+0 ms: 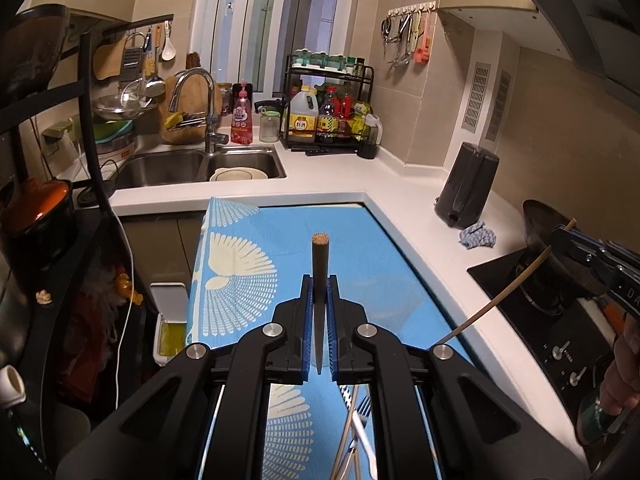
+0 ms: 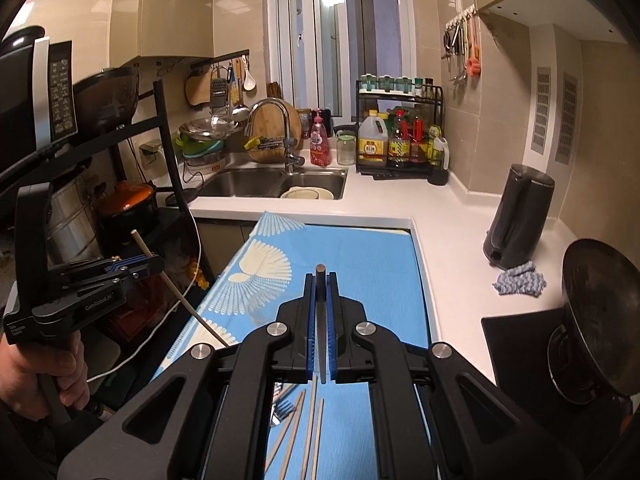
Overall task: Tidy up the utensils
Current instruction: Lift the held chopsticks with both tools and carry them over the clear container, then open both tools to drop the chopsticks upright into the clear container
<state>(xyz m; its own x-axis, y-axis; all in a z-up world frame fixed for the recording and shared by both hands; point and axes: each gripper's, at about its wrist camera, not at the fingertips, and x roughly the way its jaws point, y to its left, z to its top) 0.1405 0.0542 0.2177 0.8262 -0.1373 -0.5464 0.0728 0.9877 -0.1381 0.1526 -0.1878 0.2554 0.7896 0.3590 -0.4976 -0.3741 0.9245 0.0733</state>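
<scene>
In the left wrist view my left gripper (image 1: 320,280) is shut on a dark brown chopstick (image 1: 319,256) that points straight ahead over the blue patterned cloth (image 1: 360,240). The right gripper (image 1: 558,236) comes in from the right, shut on a pale chopstick (image 1: 504,292). In the right wrist view my right gripper (image 2: 320,280) clamps its chopstick (image 2: 320,272) end-on. At the left a hand holds the left gripper (image 2: 154,260), with its chopstick (image 2: 180,300) slanting down. Several loose chopsticks (image 2: 304,420) and a fork (image 2: 282,406) lie on the cloth (image 2: 360,248) beneath.
A white counter (image 1: 400,200) wraps around the cloth. The sink (image 1: 200,164) with a faucet (image 1: 208,112) sits at the back, beside a bottle rack (image 1: 328,112). A black kettle (image 1: 468,184), a blue rag (image 1: 476,236) and a wok (image 2: 600,320) on the stove stand right. A black shelf (image 2: 168,152) stands left.
</scene>
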